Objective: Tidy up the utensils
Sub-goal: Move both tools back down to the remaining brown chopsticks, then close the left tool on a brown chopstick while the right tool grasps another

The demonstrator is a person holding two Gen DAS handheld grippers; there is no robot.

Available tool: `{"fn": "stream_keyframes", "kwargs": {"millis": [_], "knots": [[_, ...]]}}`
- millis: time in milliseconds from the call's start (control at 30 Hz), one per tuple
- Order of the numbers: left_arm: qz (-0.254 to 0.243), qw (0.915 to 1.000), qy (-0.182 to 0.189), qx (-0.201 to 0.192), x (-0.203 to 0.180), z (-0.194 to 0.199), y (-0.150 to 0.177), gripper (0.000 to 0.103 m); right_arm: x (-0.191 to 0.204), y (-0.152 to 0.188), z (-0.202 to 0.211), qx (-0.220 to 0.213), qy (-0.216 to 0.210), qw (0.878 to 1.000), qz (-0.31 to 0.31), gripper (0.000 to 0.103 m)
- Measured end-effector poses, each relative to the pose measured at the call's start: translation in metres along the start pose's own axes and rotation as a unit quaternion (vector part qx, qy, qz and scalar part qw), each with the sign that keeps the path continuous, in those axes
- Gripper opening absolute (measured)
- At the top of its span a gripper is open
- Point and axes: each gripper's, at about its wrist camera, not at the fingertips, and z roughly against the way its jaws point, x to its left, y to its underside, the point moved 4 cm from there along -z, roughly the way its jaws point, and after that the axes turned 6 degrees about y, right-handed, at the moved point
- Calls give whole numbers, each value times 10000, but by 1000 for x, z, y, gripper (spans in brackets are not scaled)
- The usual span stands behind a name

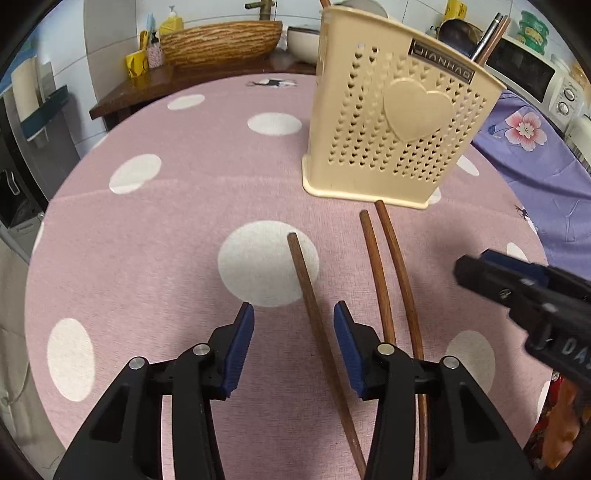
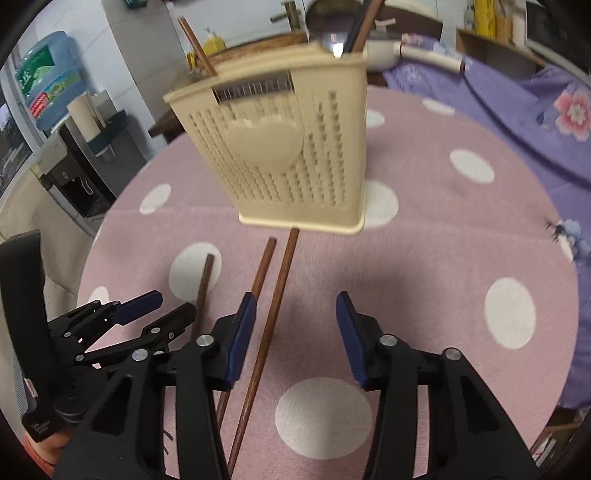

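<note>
Three brown wooden chopsticks lie side by side on the pink dotted tablecloth (image 1: pixel 166 229), in front of a cream perforated utensil holder (image 1: pixel 399 122) (image 2: pixel 288 147). My left gripper (image 1: pixel 293 310) (image 2: pixel 173 304) is open, and the leftmost chopstick (image 1: pixel 301 266) (image 2: pixel 205 280) runs between its blue pads without touching them. The middle chopstick (image 1: pixel 375 258) (image 2: pixel 262 269) passes behind a finger in both views. My right gripper (image 2: pixel 295 299) (image 1: pixel 517 291) is open too, straddling the rightmost chopstick (image 2: pixel 280 288) (image 1: pixel 397 258), which lies nearer its left pad. The holder has more chopsticks (image 1: pixel 491 37) and a metal spoon (image 2: pixel 328 33) in it.
The round table's edge curves close on the left. A purple floral cloth (image 1: pixel 535 155) covers the surface to the right. A wooden basin (image 1: pixel 221 40) and a microwave (image 1: pixel 532 70) stand behind. A water dispenser (image 2: pixel 74 177) is at far left.
</note>
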Motion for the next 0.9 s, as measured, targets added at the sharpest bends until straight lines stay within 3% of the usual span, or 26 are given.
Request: {"fn": "stream_keyframes", "kwargs": {"millis": [200, 300, 367, 467, 733, 900], "knots": [[-99, 9999, -111, 16, -5, -9, -1, 41, 1, 5, -21, 212, 29, 9997, -151, 37], [-144, 9997, -191, -5, -6, -13, -5, 35, -1, 4, -25, 210, 77, 9994, -249, 37], [-219, 9992, -324, -33, -6, -15, -9, 22, -2, 3, -26, 197, 123, 9994, -259, 37], [-197, 9991, -375, -39, -1, -16, -13, 11, -1, 1, -27, 193, 152, 9994, -259, 37], [-1, 9997, -250, -39, 12, -11, -11, 11, 18, -8, -43, 304, 362, 9988, -149, 37], [37, 9997, -217, -51, 15, -11, -11, 11, 21, -14, -54, 353, 672, 9970, -128, 31]]}}
